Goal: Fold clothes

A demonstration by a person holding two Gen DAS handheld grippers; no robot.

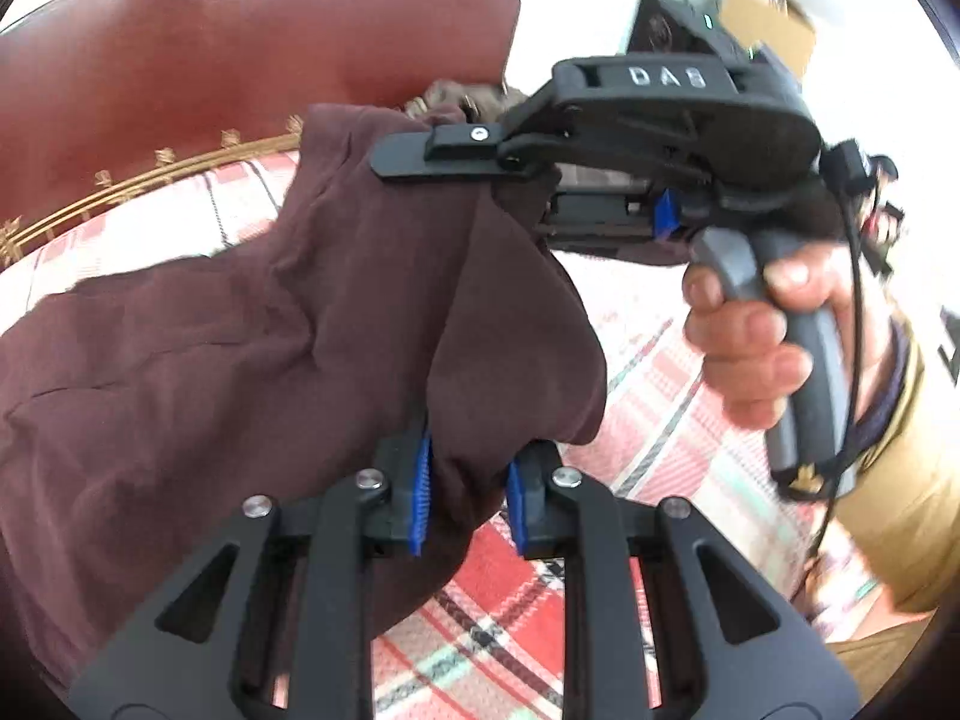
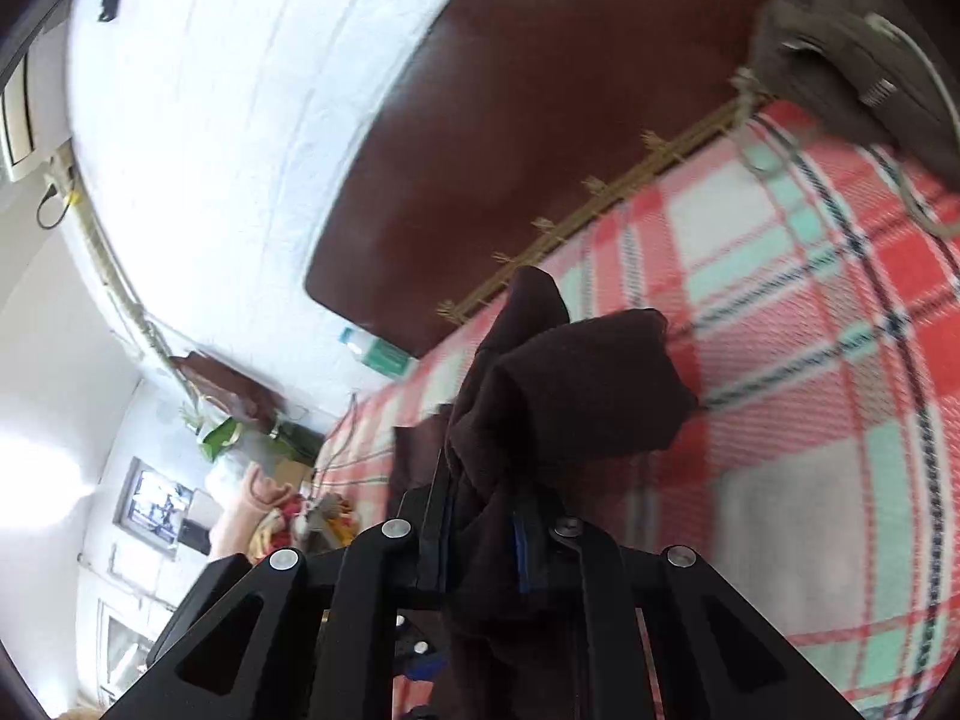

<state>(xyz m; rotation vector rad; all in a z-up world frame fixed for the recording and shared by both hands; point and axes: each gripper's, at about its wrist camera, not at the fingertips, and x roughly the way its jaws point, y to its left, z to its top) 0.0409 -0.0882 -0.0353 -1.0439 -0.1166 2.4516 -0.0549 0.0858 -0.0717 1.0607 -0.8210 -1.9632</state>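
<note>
Two grippers have hold of one maroon garment [image 1: 198, 324], each pinching a bunch of its cloth. The left gripper [image 1: 468, 504] has its blue-padded jaws drawn in narrow, with a thick fold of the fabric squeezed between them; from there the cloth spreads away to the left and lies draped over the plaid blanket [image 1: 648, 420]. In the left wrist view the right gripper [image 1: 432, 150] reaches in from the right, black with white letters on its top, and its flat fingers press on the upper edge of the same garment. A person's hand [image 1: 756, 330] grips its grey handle, a tan sleeve [image 1: 900, 450] behind it.

From the right wrist view, that gripper's jaws are also narrow and clamped on dark cloth, which bunches up above the fingers in a crumpled lobe, lifted off the blanket. The red, white and mint checks of the blanket run to a gold-trimmed edge against a dark brown headboard [image 2: 540, 108]. A grey garment [image 2: 840, 60] lies in the far corner of the bed.
</note>
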